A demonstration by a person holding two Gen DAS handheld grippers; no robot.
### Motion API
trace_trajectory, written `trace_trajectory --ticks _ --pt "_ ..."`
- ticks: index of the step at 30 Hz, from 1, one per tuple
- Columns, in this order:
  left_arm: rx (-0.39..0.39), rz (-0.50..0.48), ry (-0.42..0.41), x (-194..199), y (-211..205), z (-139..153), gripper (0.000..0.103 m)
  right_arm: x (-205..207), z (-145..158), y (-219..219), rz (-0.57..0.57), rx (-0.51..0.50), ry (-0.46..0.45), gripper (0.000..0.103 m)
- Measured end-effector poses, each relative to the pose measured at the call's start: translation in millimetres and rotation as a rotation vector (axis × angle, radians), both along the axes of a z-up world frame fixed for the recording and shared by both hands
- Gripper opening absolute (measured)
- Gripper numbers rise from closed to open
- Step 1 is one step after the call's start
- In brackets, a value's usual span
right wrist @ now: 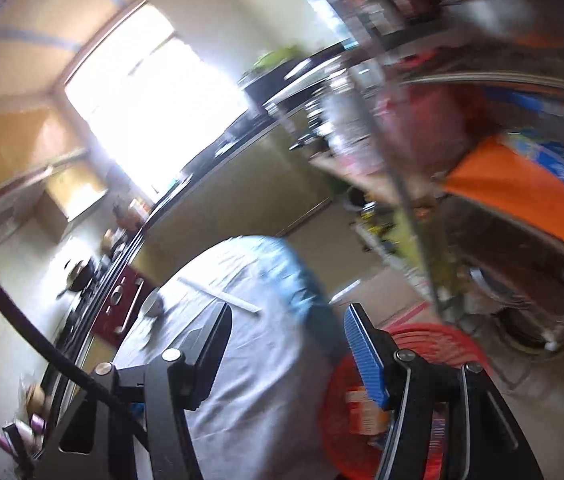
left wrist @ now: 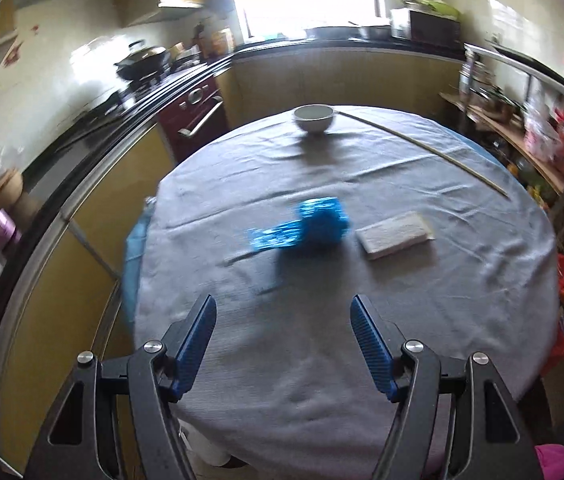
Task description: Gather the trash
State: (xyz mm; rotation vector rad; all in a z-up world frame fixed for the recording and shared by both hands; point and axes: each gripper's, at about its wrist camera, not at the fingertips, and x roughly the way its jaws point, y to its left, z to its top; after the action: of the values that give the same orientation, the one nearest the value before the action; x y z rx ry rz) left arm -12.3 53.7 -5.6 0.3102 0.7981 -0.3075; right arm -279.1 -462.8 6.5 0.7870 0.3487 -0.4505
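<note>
Your left gripper point(left wrist: 283, 320) hangs over the counter point(left wrist: 321, 360) with its fingers point(left wrist: 198, 336) spread wide and nothing between them. Straight ahead of the fingers, well apart, lies a crumpled blue wrapper point(left wrist: 305, 228), blurred; just right of it sits a flat white packet point(left wrist: 395, 234). Farther ahead stand a bowl point(left wrist: 313, 117) and a long thin stick point(left wrist: 421, 148).

Your right gripper point(right wrist: 285, 332) is tilted, fingers point(right wrist: 363, 356) wide apart and holding nothing. Its left finger is over the counter edge; beyond and beneath its right finger is a red basket point(right wrist: 433, 340) with a carton point(right wrist: 363, 412) in it.
</note>
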Motion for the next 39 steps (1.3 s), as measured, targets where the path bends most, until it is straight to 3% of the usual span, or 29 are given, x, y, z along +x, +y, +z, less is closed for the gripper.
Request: trace_trajectory --ticks 6,11,20,30,39 --pt "-0.044 0.103 0.018 29 52 -15 0.070 97 7 58 0.214 -0.024 0.038 0.063" --pt "-0.081 0.167 0.029 41 81 -24 0.070 166 -5 107 0.396 0.009 0.072 0.063" --pt "-0.110 0.213 0.058 38 101 -40 0.070 241 -47 180 0.633 0.119 0.173 0.063" --pt "-0.121 0.209 0.064 34 108 -46 0.071 291 -96 214 0.726 0.394 0.207 0.063" --pt "-0.123 0.222 0.090 37 119 -59 0.071 354 -155 207 0.624 0.601 0.310 0.063"
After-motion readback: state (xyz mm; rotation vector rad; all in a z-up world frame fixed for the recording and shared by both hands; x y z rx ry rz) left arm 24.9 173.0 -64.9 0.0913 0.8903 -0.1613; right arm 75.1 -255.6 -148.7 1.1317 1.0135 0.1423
